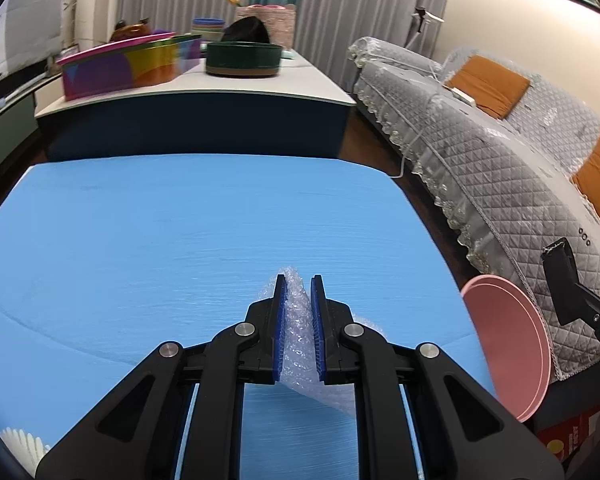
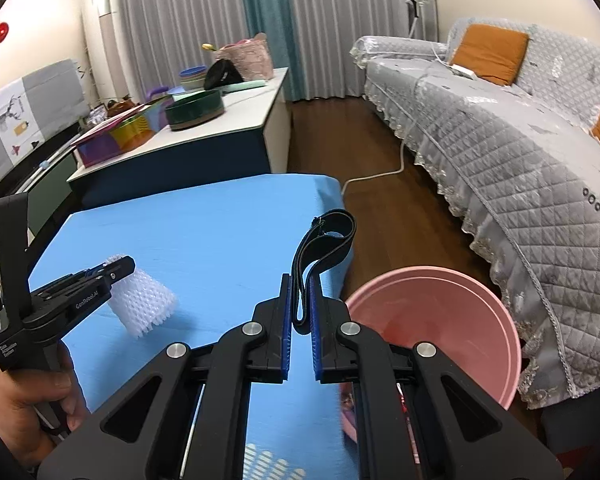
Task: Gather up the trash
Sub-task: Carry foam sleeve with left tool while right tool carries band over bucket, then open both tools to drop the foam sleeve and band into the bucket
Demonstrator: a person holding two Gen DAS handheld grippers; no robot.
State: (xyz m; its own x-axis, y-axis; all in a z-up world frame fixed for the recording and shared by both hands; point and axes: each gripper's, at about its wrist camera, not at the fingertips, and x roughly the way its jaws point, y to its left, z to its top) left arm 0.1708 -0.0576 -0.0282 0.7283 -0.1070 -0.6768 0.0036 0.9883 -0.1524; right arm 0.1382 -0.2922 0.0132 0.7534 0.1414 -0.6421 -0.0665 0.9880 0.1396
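Observation:
My left gripper (image 1: 299, 280) is shut on a piece of clear bubble wrap (image 1: 298, 332) above the blue table (image 1: 140, 240). In the right wrist view the left gripper (image 2: 120, 268) shows at the left with a white foam net sleeve (image 2: 144, 300) at its tip. My right gripper (image 2: 299, 280) is shut on a black strap (image 2: 324, 244) that loops upward, near the table's right edge. A pink bin (image 2: 432, 320) stands just right of the table, below and beside my right gripper; it also shows in the left wrist view (image 1: 508, 344).
A grey quilted sofa (image 2: 520, 140) with orange cushions runs along the right. A low cabinet (image 2: 204, 136) behind the table holds bowls and a coloured box. A white cable (image 2: 380, 174) lies on the wood floor. A white patterned item (image 2: 268, 460) lies at the table's near edge.

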